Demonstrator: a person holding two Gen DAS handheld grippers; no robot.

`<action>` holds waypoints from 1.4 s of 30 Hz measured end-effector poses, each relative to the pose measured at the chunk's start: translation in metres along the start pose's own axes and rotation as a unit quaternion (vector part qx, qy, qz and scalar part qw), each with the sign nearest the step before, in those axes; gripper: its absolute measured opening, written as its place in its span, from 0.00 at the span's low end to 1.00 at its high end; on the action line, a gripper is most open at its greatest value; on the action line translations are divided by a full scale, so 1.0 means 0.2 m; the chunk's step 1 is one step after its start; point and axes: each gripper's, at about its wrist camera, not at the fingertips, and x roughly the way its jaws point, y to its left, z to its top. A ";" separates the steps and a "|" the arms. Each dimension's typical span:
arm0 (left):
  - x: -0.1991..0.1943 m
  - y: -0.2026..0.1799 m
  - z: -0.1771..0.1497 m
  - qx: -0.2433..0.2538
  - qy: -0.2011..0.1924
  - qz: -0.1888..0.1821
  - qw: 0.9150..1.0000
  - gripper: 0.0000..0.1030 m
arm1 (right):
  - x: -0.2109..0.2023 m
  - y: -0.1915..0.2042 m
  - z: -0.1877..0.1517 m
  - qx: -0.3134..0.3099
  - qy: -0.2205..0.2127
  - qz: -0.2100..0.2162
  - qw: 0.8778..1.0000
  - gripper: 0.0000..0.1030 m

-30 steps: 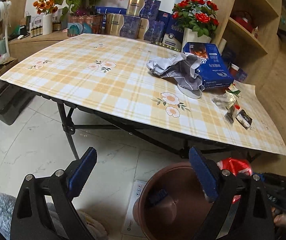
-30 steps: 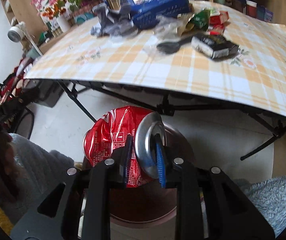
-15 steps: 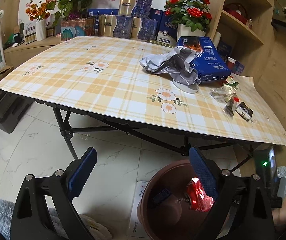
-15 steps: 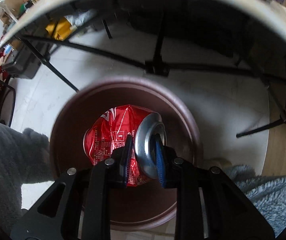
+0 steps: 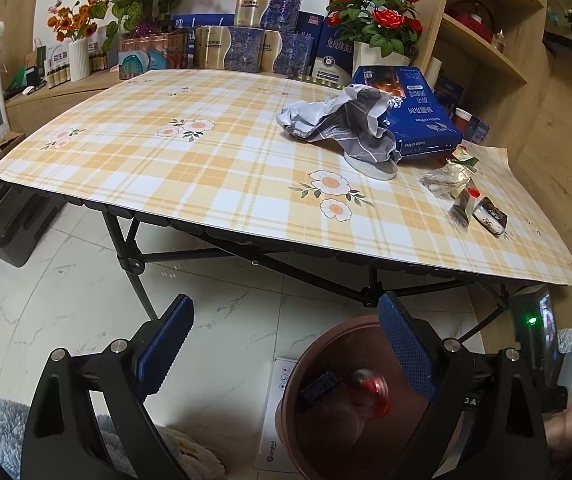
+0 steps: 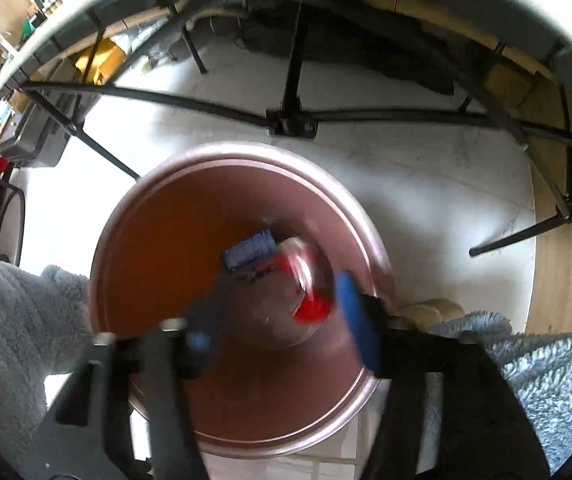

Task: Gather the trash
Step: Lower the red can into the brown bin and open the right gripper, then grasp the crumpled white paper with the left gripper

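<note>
A brown round bin (image 6: 158, 240) stands on the floor below the table edge; it also shows in the left wrist view (image 5: 325, 344). A crushed red can (image 6: 309, 280) lies blurred inside the bin beside a small blue item (image 6: 250, 250); the can shows in the left wrist view too (image 5: 369, 392). My right gripper (image 6: 286, 320) is open right above the bin, blurred. My left gripper (image 5: 286, 336) is open and empty, low in front of the table. Wrappers (image 5: 445, 178), a small dark packet (image 5: 489, 216) and crumpled grey paper (image 5: 341, 124) lie on the checked tablecloth (image 5: 206, 168).
A blue coffee box (image 5: 413, 120) sits under the grey paper. Boxes and flower vases (image 5: 377, 32) line the table's back. Wooden shelves (image 5: 485, 40) stand at right. Black folding table legs (image 6: 289, 120) cross behind the bin. A white flat device (image 5: 278, 400) lies beside the bin.
My right gripper has opened and let go of the red can, which has dropped into the bin. The left gripper has stayed open and nearly still.
</note>
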 end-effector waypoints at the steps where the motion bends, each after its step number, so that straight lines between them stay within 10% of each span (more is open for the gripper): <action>1: 0.00 0.00 0.00 -0.002 0.000 0.001 1.000 0.88 | -0.02 0.00 0.00 0.000 -0.007 0.002 1.000 0.68; 8: -0.01 0.02 0.01 -0.008 -0.005 0.005 1.000 0.88 | -0.21 0.00 0.01 0.000 -0.086 -0.003 0.996 0.92; 19: -0.04 0.00 0.01 0.000 -0.014 0.006 1.000 0.88 | -0.60 -0.04 -0.01 0.004 -0.234 -0.021 0.972 0.94; 33: -0.03 0.01 0.03 -0.003 -0.011 0.014 1.000 0.88 | -0.70 -0.01 0.01 -0.017 -0.288 -0.042 0.956 0.94; 42: -0.02 -0.08 0.40 -0.016 -0.030 -0.026 0.999 0.88 | -0.75 -0.10 0.09 -0.001 -0.311 -0.061 0.948 0.94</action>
